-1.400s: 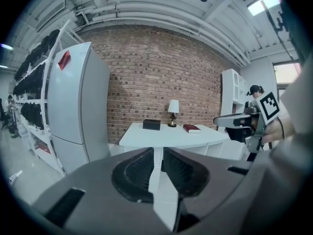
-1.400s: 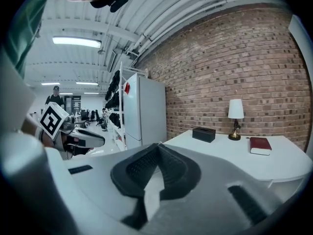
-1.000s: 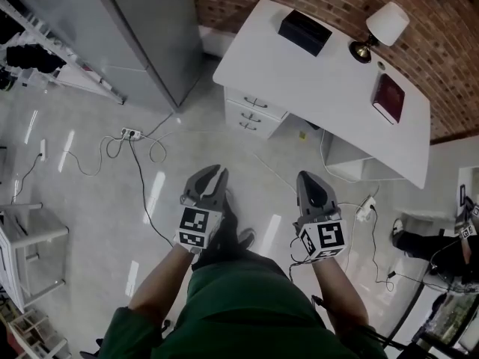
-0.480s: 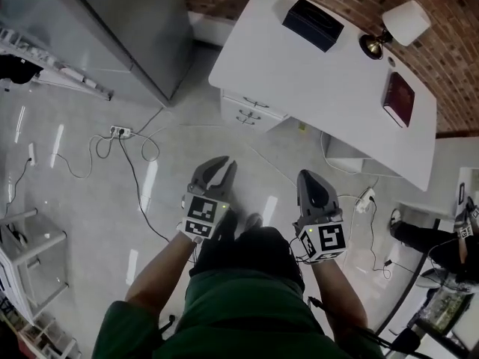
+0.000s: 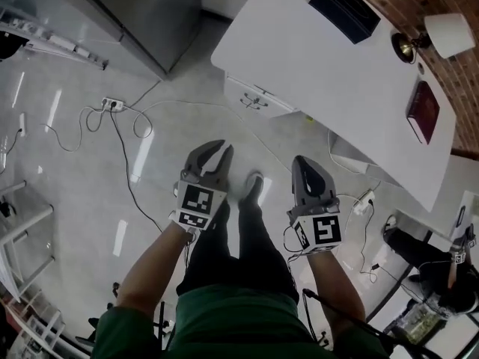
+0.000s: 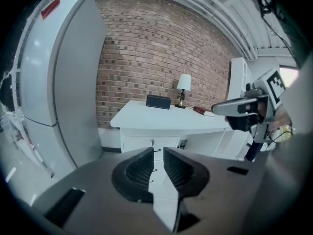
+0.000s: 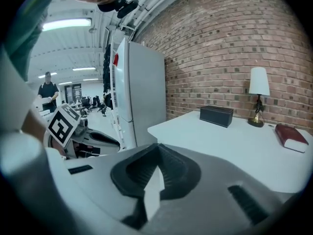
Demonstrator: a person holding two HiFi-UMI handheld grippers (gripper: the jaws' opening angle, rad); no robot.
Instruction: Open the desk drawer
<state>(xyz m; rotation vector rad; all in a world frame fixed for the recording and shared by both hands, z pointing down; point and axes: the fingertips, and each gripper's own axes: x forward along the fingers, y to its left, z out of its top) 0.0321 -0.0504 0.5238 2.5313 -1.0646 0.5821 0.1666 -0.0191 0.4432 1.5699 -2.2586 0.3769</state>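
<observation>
The white desk (image 5: 329, 58) stands ahead of me against a brick wall, with its drawer unit (image 5: 254, 99) under the left end, all drawers closed. In the left gripper view the top drawer (image 6: 134, 143) with its small handle shows just beyond the jaws. My left gripper (image 5: 215, 149) hovers over the floor well short of the desk, its jaws a narrow gap apart with nothing between them (image 6: 157, 153). My right gripper (image 5: 303, 161) is level with it on the right, shut and empty (image 7: 157, 148), pointing over the desk top (image 7: 234, 141).
On the desk are a black box (image 5: 346, 10), a lamp (image 5: 438, 40) and a red book (image 5: 423, 112). A tall grey cabinet (image 5: 127, 6) stands left of the desk. A power strip (image 5: 112, 105) and cables trail across the floor. A metal rack (image 5: 22, 223) is at far left.
I have stepped forward, so the desk and drawers sit nearer in the head view. Both grippers keep the same pose and jaw state.
</observation>
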